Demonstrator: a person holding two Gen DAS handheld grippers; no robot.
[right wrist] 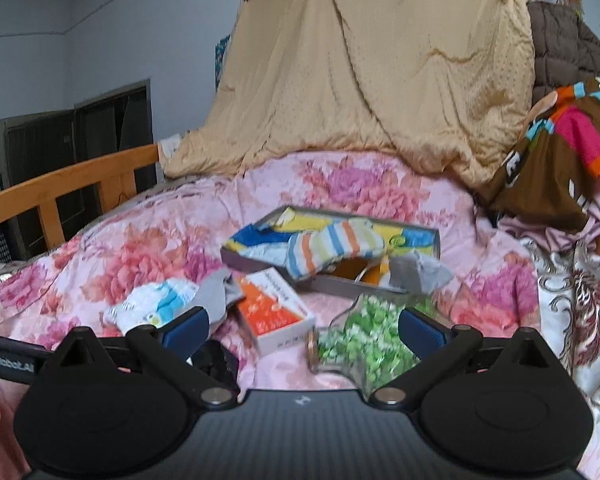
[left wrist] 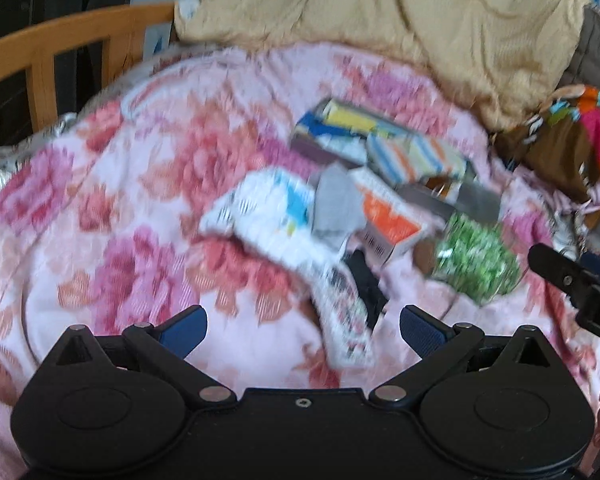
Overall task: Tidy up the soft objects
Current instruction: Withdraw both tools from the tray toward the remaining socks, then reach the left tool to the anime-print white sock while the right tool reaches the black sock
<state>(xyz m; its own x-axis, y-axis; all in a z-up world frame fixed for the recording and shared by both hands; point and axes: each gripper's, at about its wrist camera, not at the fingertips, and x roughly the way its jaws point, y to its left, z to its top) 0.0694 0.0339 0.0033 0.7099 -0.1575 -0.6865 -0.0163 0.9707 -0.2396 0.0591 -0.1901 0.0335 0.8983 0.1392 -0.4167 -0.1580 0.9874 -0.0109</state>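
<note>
My left view is all motion blur; the remote control (left wrist: 346, 320) smears, and my gripper body covers the black object (right wrist: 216, 360).

Wooden bed rail (right wrist: 80, 184) stood w/ pale wall (right wrist: 140, 20) behind, dark cabinet (right wrist: 76, 136) just beyond rail.

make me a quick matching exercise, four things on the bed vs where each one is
Things:
1. striped sock
2. orange and white box
3. jar of green candies
4. white and blue sock

Places:
a. between the right gripper's open jaws
b. draped over the grey tray's front edge
c. far left of the pile
d. on the blanket, just left of the jar

Pairs: 1-b, 2-d, 3-a, 4-c
</note>
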